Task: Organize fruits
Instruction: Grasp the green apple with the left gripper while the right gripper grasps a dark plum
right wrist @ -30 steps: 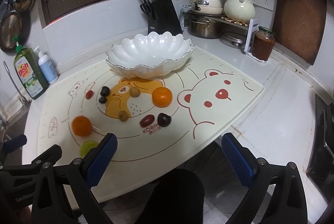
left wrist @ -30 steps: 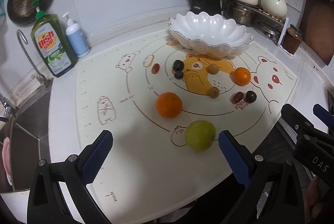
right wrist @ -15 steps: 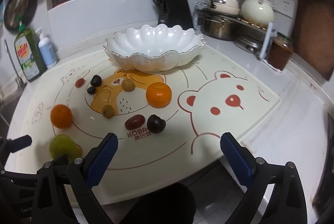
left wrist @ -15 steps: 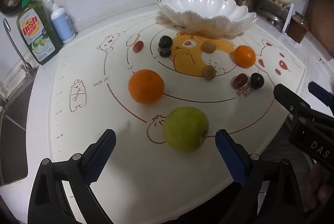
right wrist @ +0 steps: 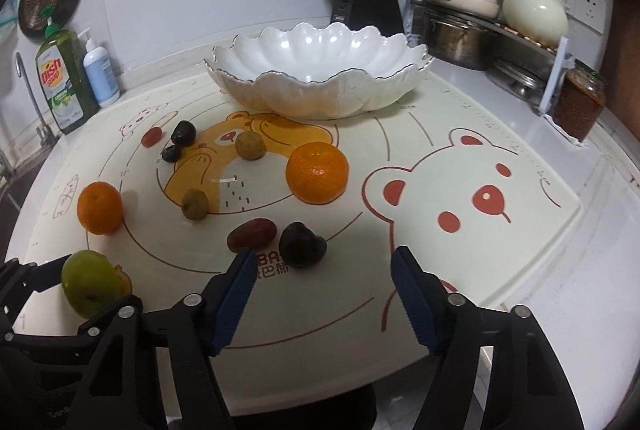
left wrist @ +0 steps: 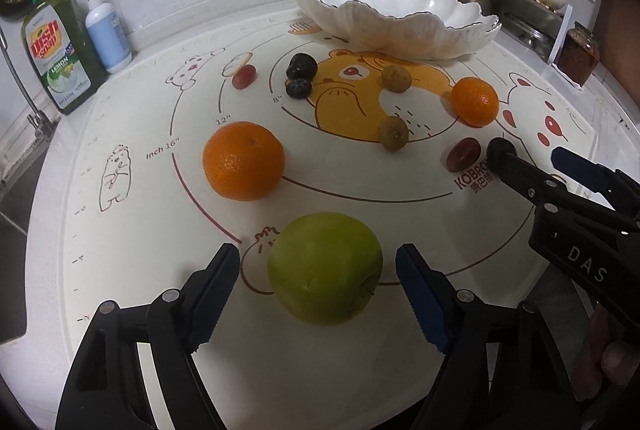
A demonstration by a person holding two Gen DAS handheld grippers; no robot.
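dim, warm indoor light from above gives glare on the white bowl [right wrist: 320,65] and soft shadows under the fruits. strong fisheye bending and dark corners; the centre stays sharp.

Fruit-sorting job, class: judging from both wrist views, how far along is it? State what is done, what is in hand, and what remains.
Done: nothing; the white scalloped bowl is empty. In hand: the left gripper is closing around the green apple, pads not yet touching; the right gripper is closing near the dark plum. Left: every fruit on the bear-print mat, including both oranges.
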